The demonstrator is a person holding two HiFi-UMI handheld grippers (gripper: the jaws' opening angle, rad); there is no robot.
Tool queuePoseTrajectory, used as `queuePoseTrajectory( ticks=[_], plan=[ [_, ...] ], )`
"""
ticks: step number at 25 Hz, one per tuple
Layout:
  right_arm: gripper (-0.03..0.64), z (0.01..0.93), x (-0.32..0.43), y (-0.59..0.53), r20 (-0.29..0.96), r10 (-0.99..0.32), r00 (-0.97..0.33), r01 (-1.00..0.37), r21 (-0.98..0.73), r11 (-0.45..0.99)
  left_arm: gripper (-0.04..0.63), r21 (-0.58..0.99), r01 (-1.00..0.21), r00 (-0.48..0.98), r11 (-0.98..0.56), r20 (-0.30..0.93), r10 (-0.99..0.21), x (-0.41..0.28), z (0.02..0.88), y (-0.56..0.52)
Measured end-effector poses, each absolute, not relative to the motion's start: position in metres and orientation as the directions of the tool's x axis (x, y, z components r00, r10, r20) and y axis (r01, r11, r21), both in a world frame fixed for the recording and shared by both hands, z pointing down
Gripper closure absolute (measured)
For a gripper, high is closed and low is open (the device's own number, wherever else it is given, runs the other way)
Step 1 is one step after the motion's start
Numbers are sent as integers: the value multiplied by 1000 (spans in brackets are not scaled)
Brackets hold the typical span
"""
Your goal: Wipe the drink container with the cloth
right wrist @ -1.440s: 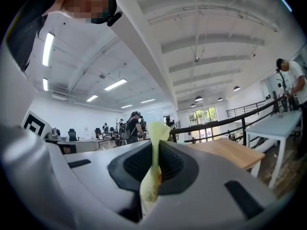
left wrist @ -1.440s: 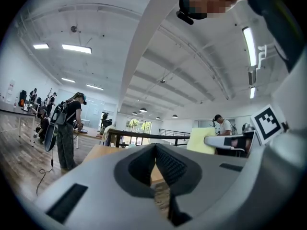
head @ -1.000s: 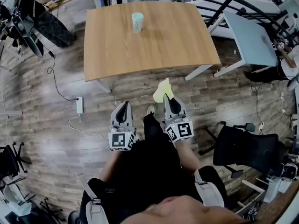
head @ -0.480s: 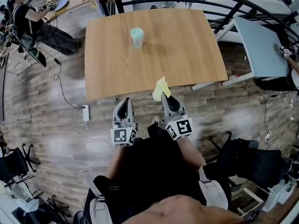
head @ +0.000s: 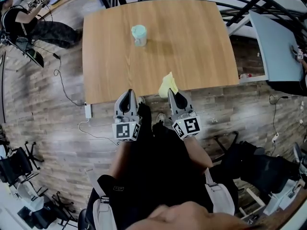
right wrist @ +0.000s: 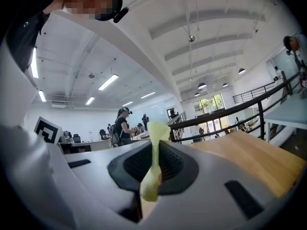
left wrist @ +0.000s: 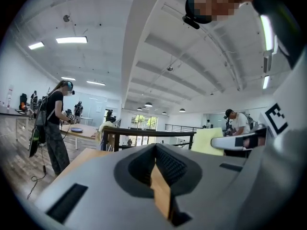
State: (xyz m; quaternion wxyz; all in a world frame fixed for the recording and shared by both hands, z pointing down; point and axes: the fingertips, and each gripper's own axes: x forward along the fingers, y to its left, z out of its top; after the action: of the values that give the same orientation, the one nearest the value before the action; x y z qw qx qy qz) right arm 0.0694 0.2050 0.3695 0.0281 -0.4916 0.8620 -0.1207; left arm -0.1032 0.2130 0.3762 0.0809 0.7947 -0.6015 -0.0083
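On table [head: 192, 42] — drink container [head: 139, 35], upright

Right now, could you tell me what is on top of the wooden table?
Only the drink container stands on the table. The yellow cloth, clamped in the right gripper, hides a bit of its near edge.

A pale teal cup [head: 139, 35] stands upright on the table [head: 192, 42], left of centre toward the far side. The yellow cloth [head: 168, 84] is crumpled and pinched in the right gripper [head: 172, 96], over the table's near edge.
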Motion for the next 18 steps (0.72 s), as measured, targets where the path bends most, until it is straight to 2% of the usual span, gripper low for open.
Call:
queuePoseTrajectory(
  ticks=[9, 18],
  plan=[
    [577, 374, 41, 113, 85, -872, -482, -869, -175, 463, 574, 180, -930, 337, -319, 76, -938, -125, 397, 105],
    [577, 374, 18, 32, 112, -911, -397, -912, -161, 378, 574, 199, -882, 451, -428, 91, -888, -138, 406, 9]
  ],
)
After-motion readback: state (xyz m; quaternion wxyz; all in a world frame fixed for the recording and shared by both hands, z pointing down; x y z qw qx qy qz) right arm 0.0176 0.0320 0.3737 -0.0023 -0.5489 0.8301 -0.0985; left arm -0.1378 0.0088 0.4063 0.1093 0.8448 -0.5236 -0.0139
